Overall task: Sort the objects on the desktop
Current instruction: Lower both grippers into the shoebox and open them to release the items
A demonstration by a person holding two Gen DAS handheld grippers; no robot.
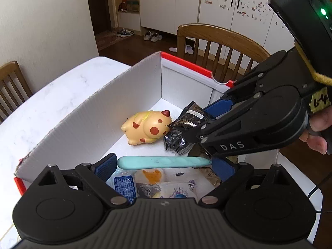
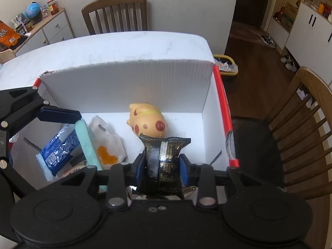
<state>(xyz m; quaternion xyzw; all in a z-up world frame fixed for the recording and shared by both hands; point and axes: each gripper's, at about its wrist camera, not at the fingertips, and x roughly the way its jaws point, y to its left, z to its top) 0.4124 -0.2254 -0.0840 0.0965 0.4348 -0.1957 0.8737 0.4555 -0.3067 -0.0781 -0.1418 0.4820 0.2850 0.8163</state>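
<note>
A white corrugated box [image 1: 116, 112] with red edges stands on the white table [image 1: 41, 103]. Over its near part my left gripper [image 1: 165, 165] is shut lengthwise on a mint-green stick [image 1: 164, 162], one blue pad at each end. In the right wrist view the stick [image 2: 88, 143] slants down from one left finger [image 2: 60, 114]. My right gripper [image 2: 161, 166] is shut on a black snack packet [image 2: 161, 155], held low inside the box. The packet [image 1: 186, 120] almost touches a yellow toy animal with red spots [image 1: 145, 127] on the box floor [image 2: 149, 120].
Under the stick lie a blue packet [image 2: 60, 147] and a clear bag with an orange piece [image 2: 108, 147]. Wooden chairs [image 1: 217, 47] [image 2: 116, 12] stand at the table's far sides. A person's hand [image 1: 317, 132] holds the right gripper's handle.
</note>
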